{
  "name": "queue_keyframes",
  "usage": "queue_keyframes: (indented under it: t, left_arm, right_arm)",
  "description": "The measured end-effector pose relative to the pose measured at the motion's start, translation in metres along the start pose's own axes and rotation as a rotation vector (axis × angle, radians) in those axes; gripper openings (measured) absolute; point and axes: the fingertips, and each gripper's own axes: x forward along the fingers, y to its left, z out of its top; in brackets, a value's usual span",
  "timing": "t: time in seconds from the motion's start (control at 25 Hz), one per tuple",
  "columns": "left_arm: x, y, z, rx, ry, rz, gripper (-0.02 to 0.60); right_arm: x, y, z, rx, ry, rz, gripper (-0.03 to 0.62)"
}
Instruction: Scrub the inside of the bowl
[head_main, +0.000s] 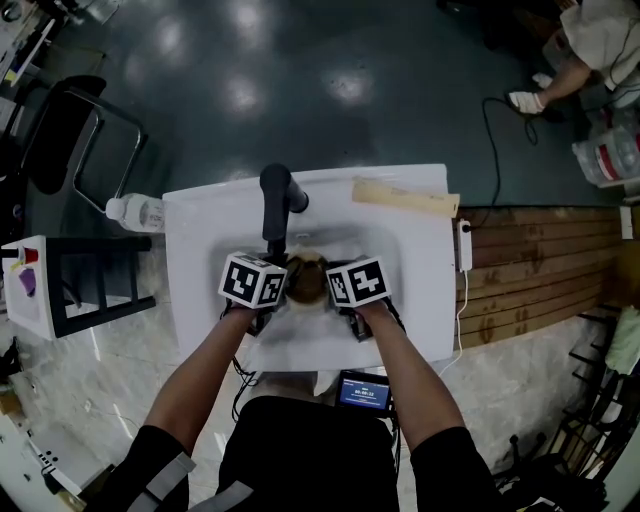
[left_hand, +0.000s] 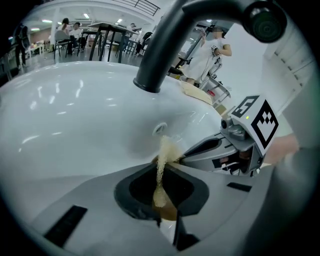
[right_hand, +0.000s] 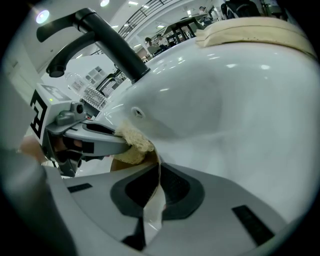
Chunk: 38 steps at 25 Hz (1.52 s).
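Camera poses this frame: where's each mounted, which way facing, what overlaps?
Head view: on the person's head, steeply down onto the white ceramic sink; left forearm and right forearm show.
Left gripper view: on the left gripper, looking along its own jaws, shut on a beige fibrous scrub pad, toward the black curved faucet.
Right gripper view: on the right gripper, looking along its own jaws, shut on the brown bowl's rim.
Shared: each gripper view shows the other gripper; all three show the faucet.

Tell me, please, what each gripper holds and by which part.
Left gripper: the sponge, pinched at its near end. Right gripper: the bowl, by its rim.
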Motion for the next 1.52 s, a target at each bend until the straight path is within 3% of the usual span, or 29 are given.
queue_keyframes:
  t: [0.36,0.56,0.68,0.88,1.04,1.52]
  left_arm:
    - [-0.012,0.004,-0.016,0.167,0.043,0.017,0.025]
    - [-0.015,-0.005,-0.029,0.316,0.095,0.032,0.025]
    - [-0.012,-0.016,-0.036,0.463,0.123,0.051,0.025]
    - [-0.004,-0.039,-0.044,0.782,0.192,0.093,0.023]
    - [0.007,-0.054,-0.056,0.930,0.255,0.085,0.023]
    - [0.030,-0.058,-0.053,1.036,0.329,0.113,0.024]
  right_arm:
    - [-0.003,-0.001,0.005,-0.023,-0.010,-0.026,0.021]
    - [-0.002,0.000,0.006,-0.025,-0.016,-0.036,0.021]
    - [-0.001,-0.001,0.007,-0.014,-0.019,-0.039,0.021]
    - [0.000,0.000,0.009,0.004,-0.023,-0.040,0.021]
    - [0.000,0.000,0.008,0.023,-0.025,-0.038,0.021]
    - [-0.001,0.000,0.006,0.016,-0.026,-0.016,0.021]
